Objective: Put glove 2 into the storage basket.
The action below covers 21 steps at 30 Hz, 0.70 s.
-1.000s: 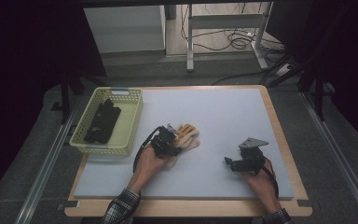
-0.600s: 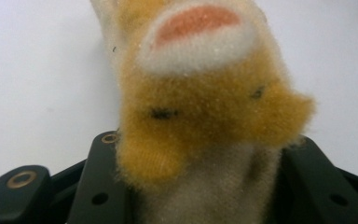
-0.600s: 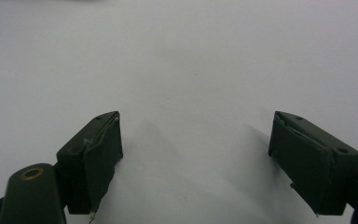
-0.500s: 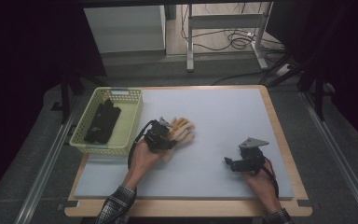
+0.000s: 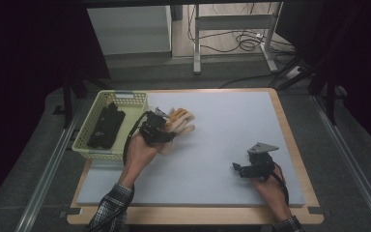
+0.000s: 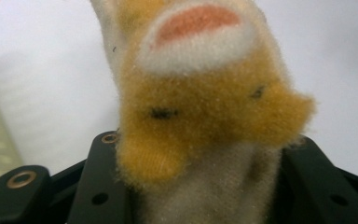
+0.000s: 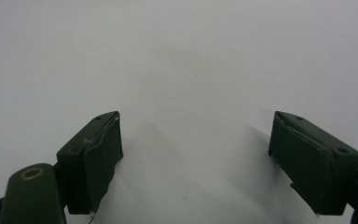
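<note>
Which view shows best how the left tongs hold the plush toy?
The left gripper view: the plush toy sits pinched between the black jaws of the left tongs, its orange and white fur close up. The high view shows the toy small and partly covered by those tongs, beside the basket.

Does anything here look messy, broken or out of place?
Nothing stands out. The fuzzy orange and white glove is pinched in the left gripper beside the yellow basket, which holds dark items. The right gripper rests on the white mat, jaws apart with nothing between. No spill or damage shows.
</note>
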Each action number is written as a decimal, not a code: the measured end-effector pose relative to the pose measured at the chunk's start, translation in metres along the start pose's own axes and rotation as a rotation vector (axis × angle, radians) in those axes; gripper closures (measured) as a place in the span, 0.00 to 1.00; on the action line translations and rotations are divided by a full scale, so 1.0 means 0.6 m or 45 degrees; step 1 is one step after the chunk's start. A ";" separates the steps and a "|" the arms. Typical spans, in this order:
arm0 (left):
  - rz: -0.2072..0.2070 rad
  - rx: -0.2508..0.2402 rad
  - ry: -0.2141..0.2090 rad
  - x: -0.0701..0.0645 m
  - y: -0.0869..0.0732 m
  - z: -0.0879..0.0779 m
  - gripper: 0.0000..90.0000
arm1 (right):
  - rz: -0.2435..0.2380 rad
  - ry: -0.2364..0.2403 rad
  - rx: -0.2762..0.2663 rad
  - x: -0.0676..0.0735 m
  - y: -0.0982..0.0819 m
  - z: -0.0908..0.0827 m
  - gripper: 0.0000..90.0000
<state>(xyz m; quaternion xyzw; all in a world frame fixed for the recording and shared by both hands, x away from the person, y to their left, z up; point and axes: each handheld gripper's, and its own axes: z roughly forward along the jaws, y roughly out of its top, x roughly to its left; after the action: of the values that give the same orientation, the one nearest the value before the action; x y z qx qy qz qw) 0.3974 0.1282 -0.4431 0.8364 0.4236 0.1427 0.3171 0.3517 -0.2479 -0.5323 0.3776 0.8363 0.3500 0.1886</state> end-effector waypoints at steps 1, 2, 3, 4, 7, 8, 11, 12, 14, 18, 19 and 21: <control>-0.005 0.000 0.004 0.003 0.003 -0.004 0.62 | -0.001 0.000 0.000 0.000 0.000 0.000 0.19; -0.011 0.001 0.005 0.007 0.006 -0.007 0.62 | 0.000 0.001 0.000 0.000 0.000 0.000 0.19; -0.019 0.000 0.010 0.010 0.009 -0.011 0.61 | 0.000 0.001 0.000 0.000 0.000 0.000 0.19; -0.026 -0.001 0.015 0.013 0.011 -0.014 0.61 | -0.001 0.001 0.000 0.000 0.000 0.000 0.19; -0.034 0.002 0.044 0.023 0.019 -0.025 0.61 | -0.003 0.000 -0.001 0.000 0.000 0.000 0.19; -0.033 0.001 0.047 0.026 0.021 -0.028 0.61 | -0.003 0.000 -0.001 0.000 0.000 0.000 0.19; -0.049 -0.009 0.069 0.038 0.027 -0.042 0.61 | -0.003 0.000 -0.001 0.000 0.000 0.000 0.19; -0.055 -0.010 0.084 0.042 0.028 -0.046 0.61 | -0.003 0.000 -0.001 0.000 0.000 0.000 0.19; -0.063 -0.013 0.099 0.051 0.030 -0.054 0.61 | -0.002 0.000 -0.003 0.000 0.000 0.000 0.19; -0.094 -0.027 0.122 0.072 0.030 -0.068 0.61 | -0.002 0.000 -0.003 0.000 0.000 0.000 0.19; -0.106 -0.029 0.129 0.078 0.029 -0.072 0.61 | -0.001 0.000 -0.003 0.000 0.000 0.000 0.19; -0.123 -0.035 0.137 0.089 0.028 -0.079 0.61 | -0.002 0.001 -0.003 0.000 0.000 0.000 0.19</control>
<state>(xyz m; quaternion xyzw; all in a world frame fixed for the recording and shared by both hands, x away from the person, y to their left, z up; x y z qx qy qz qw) 0.4156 0.1829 -0.3980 0.8018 0.4779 0.1776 0.3118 0.3518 -0.2478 -0.5326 0.3767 0.8361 0.3510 0.1892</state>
